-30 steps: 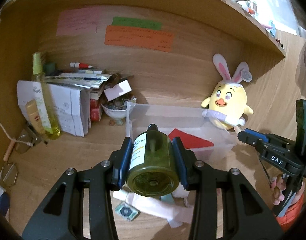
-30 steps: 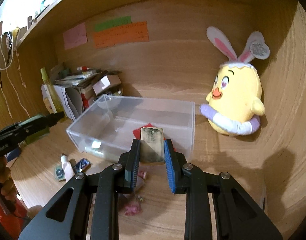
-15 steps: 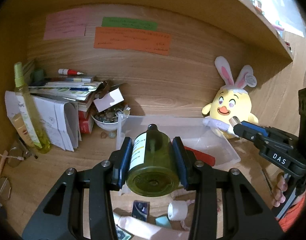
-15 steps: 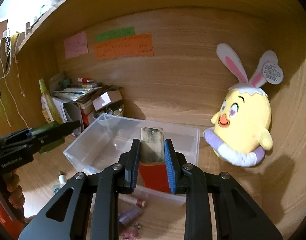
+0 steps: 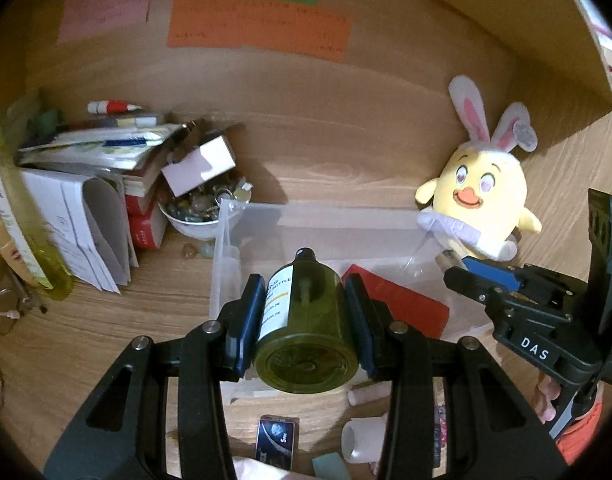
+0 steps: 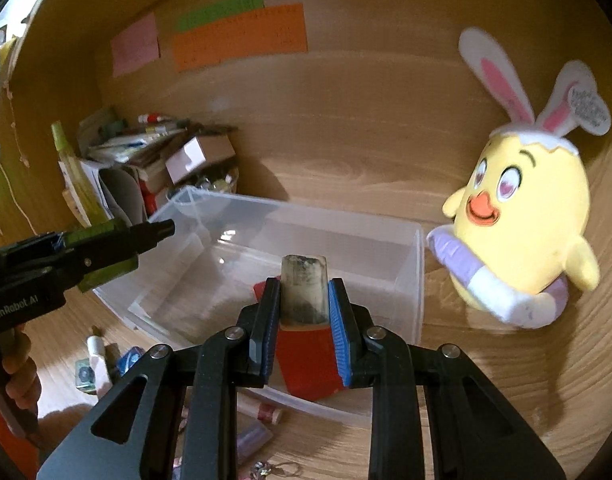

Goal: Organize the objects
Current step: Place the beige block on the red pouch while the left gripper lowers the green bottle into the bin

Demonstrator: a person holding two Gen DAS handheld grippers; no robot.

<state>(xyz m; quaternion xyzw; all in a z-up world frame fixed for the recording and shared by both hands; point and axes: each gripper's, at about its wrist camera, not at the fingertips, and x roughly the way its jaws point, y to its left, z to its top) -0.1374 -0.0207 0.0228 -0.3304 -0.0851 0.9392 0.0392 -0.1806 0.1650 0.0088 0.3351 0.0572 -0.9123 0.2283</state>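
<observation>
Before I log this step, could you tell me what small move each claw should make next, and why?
Probably ease both forward over the clear bin, then release: the left claw grips the green bottle and the right claw a small grey block, both near its front wall.

The bin (image 6: 402, 264) is showing clear, glossy plastic. The bottle (image 5: 306, 320) is looking like smooth, translucent green plastic with a paper label. Beside the bin, the chick (image 6: 522, 232) is wearing soft plush cloth. The counter (image 5: 86, 320) and wall (image 5: 326, 120) are showing matt wood grain, with matt paper notes (image 5: 258, 28) sticking above.
</observation>
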